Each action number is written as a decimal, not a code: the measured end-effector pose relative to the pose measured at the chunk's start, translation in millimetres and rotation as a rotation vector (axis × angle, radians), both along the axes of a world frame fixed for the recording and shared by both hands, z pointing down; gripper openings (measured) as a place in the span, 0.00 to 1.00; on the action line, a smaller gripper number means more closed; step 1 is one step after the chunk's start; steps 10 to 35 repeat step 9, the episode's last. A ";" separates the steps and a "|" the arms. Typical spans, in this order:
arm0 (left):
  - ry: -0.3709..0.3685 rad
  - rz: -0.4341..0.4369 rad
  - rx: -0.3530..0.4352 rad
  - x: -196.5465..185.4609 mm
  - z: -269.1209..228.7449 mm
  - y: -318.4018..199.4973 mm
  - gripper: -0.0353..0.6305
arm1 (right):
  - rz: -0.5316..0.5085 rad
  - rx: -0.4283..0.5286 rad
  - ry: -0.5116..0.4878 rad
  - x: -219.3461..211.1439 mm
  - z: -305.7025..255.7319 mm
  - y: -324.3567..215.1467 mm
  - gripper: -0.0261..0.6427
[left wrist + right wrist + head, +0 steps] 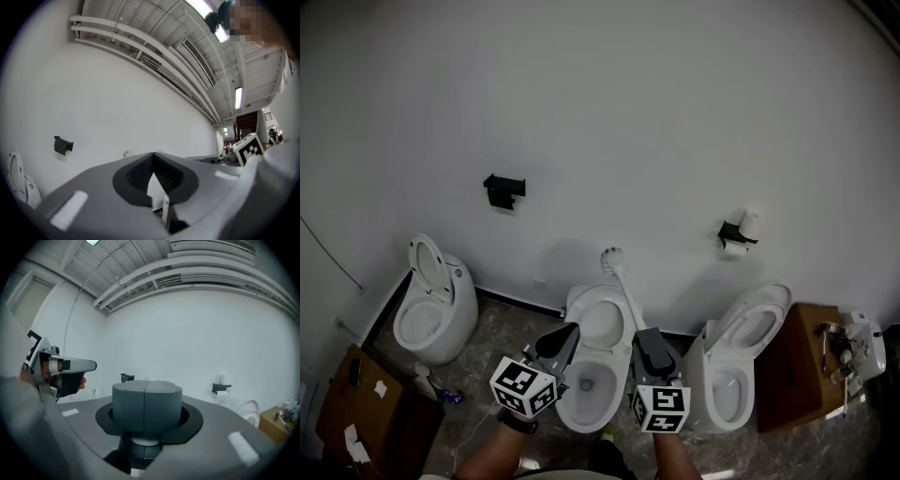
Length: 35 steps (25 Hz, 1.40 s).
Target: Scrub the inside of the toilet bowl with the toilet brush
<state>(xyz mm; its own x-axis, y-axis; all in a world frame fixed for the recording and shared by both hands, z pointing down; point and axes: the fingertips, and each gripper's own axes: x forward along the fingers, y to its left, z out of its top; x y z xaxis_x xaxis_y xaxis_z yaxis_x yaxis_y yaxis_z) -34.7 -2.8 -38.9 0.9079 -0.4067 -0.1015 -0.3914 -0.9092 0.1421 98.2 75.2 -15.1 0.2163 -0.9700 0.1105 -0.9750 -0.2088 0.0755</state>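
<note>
1. Three toilets stand in a row along a white wall, seen from the head view; the middle toilet (614,394) lies straight below the person, with its lid up against the wall and its bowl open.
2. Over that middle toilet the toilet brush (612,259) is lifted clear of the bowl. Its bristle head is up in front of the wall, above the raised lid, and its white handle slants down and to the right into the right gripper (645,339).
3. Just right of the middle toilet's bowl, the right gripper has its jaws clamped on the brush handle. In the right gripper view the two grey jaw blocks press together along one seam, with a bit of white showing beneath them.
4. Just left of the same bowl, the left gripper (565,333) points at the wall. In the left gripper view its jaws meet at the tips and grip nothing.
5. Left of the middle toilet stands a second toilet (441,319) with its lid up; to the right stands a third toilet (736,375), likewise open.
6. On the wall above and left of the middle toilet hangs a black holder (503,191); above and right hangs a paper holder (734,234) with a roll on it.
</note>
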 end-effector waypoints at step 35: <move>-0.004 0.000 -0.001 -3.8 -1.0 -1.0 0.06 | -0.008 -0.005 0.011 -3.8 -2.7 -6.1 0.28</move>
